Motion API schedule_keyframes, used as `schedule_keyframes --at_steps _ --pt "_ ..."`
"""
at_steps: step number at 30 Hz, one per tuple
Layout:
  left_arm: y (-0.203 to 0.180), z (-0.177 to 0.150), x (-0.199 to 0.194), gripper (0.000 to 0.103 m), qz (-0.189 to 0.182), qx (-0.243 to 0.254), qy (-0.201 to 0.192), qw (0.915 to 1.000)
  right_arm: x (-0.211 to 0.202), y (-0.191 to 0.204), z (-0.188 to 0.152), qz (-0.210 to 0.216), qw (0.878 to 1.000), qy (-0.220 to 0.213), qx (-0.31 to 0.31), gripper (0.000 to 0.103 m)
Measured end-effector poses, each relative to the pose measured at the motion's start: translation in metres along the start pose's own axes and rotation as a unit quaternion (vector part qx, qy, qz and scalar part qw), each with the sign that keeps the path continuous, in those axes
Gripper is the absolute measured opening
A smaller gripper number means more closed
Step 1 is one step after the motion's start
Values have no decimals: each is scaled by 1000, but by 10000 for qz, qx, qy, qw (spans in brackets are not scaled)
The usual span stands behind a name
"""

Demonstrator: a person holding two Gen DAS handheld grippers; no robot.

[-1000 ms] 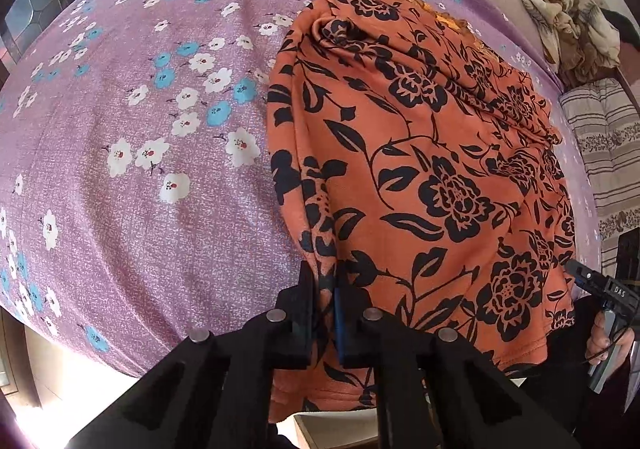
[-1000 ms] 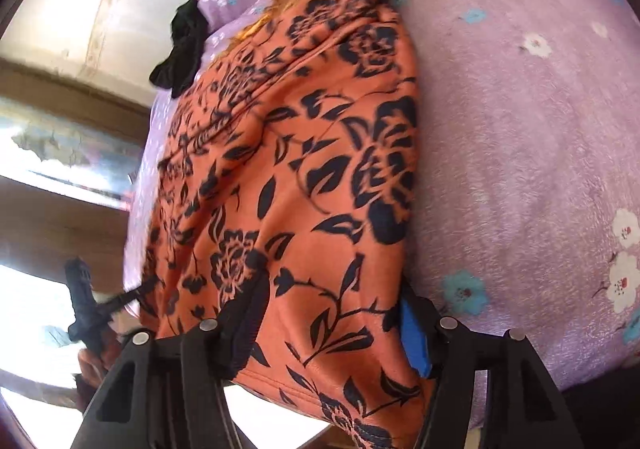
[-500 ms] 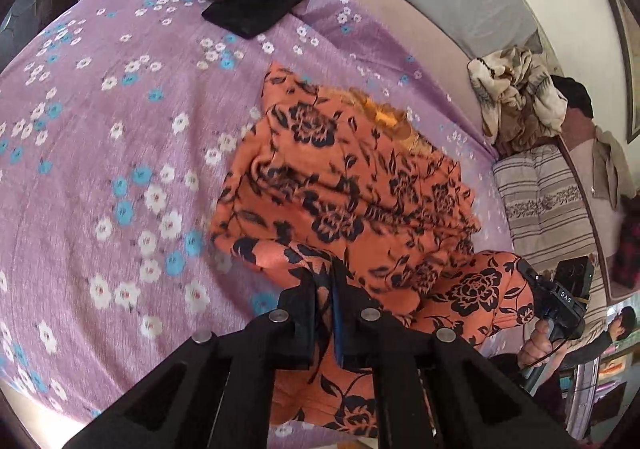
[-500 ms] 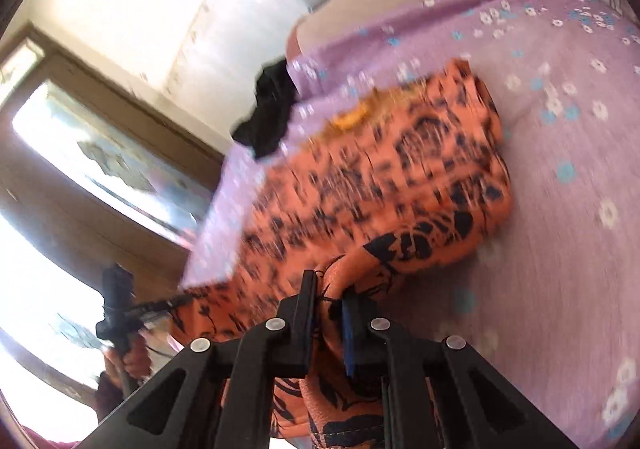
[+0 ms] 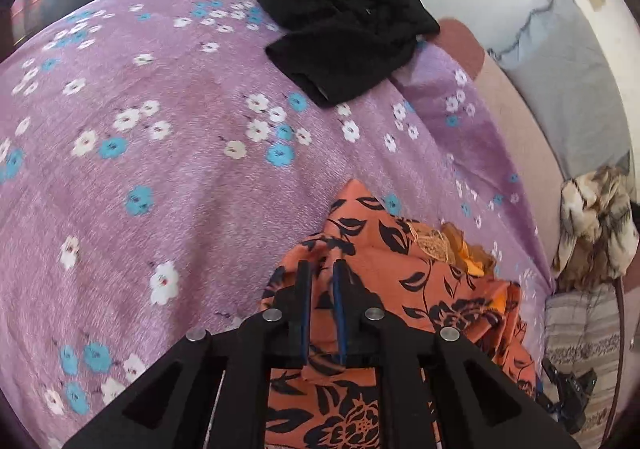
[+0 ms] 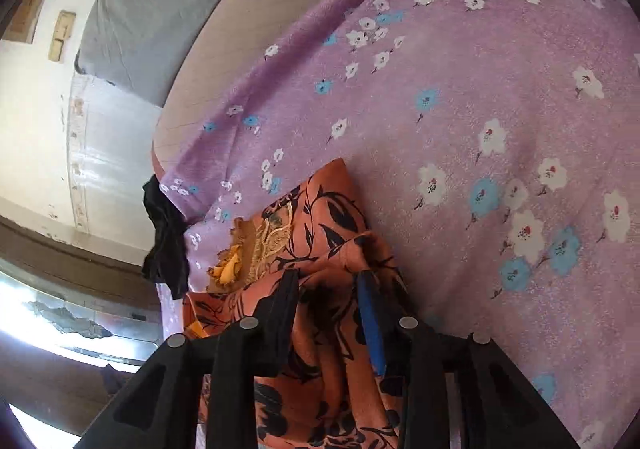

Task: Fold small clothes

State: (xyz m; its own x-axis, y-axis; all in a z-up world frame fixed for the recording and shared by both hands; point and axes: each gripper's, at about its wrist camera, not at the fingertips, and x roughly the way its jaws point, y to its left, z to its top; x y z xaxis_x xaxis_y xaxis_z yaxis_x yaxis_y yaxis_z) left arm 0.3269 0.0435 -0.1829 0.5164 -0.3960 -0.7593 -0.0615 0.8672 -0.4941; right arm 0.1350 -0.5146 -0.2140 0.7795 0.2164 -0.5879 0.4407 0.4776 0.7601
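on the purple floral bedspread (image 5: 168,97), my left gripper (image 5: 320,289) has its jaws narrowed to a slim gap, with a pinch of the orange floral garment (image 5: 420,281) bunched between them; whether the pads bite the cloth or have just let go, i cannot tell. the garment lies doubled over near the middle of the bed, its lace-trimmed neckline (image 5: 436,245) showing just past the folded hem. a black garment (image 5: 344,37) sits well apart toward the far edge of the bed.

my right gripper (image 6: 330,303) stands with jaws apart, straddling a ridge of the same orange cloth (image 6: 320,217) without closing on it.

i judge the fabric light, soft and limp, a thin knit that drapes and creases where it falls and will slide over itself rather than hold a crease. the best hold looks to be the doubled edge or a corner, pinched through both layers.

half a second ago both grippers were clamped on the hem and carrying it in the air over the spread-out garment; a second ago it lay flat along the bed. now the hem has landed near the neckline, the right jaws have opened, and the left have eased slightly.
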Motion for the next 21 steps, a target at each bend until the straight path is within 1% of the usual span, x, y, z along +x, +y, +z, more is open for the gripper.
schedule_keyframes --at_steps 1,2,3,4,5,6,8,9,10,11,12,13,15,17,18,19,21 --pt "7 -12 -13 24 33 -189 -274 9994 -13 3 0 99 9995 -280 -62 58" --pt "8 -24 -25 30 83 -231 -447 9987 -26 9 -2 199 9980 -560 -198 66" --pt "4 -36 -33 39 178 -112 -520 9984 -34 17 -7 291 9968 -630 -398 68" --pt "-5 -46 -39 39 285 110 -503 9983 -34 27 -13 402 9962 -423 -647 68" --pt "-16 -55 -44 39 287 381 -428 9979 -32 38 -20 492 9947 -128 -894 68" --pt "-27 -63 -48 39 149 650 -354 9971 -32 48 -31 550 9915 99 -1177 66" --pt "-48 -83 -50 41 -178 1191 -173 9926 -27 72 -63 484 9796 567 -1867 61" --pt "-56 -90 -47 44 -279 1400 -88 9897 -22 81 -79 439 9721 824 -2150 55" --pt "-62 -96 -41 45 -331 1599 -15 9866 -15 88 -93 394 9650 1043 -2372 52" --pt "-66 -101 -32 45 -274 1765 70 9839 -8 93 -107 315 9585 1209 -2563 52" --pt "-67 -103 -20 45 -134 1860 194 9823 1 97 -118 109 9521 1306 -2762 52" --pt "-68 -105 -9 45 8 1896 340 9813 12 99 -126 -205 9462 1346 -2937 51" --pt "-63 -104 9 45 237 1985 499 9785 38 96 -129 -743 9374 1469 -3068 49" --pt "-61 -97 14 45 148 1941 541 9794 63 84 -120 -1169 9323 1588 -3031 41" --pt "-62 -91 14 45 79 1928 513 9799 72 83 -112 -1271 9312 1554 -3042 37" --pt "-64 -84 14 45 42 1957 432 9797 79 85 -100 -1312 9316 1389 -3092 35" --pt "-65 -68 14 45 113 2000 154 9796 92 93 -72 -1735 9314 887 -3075 35"
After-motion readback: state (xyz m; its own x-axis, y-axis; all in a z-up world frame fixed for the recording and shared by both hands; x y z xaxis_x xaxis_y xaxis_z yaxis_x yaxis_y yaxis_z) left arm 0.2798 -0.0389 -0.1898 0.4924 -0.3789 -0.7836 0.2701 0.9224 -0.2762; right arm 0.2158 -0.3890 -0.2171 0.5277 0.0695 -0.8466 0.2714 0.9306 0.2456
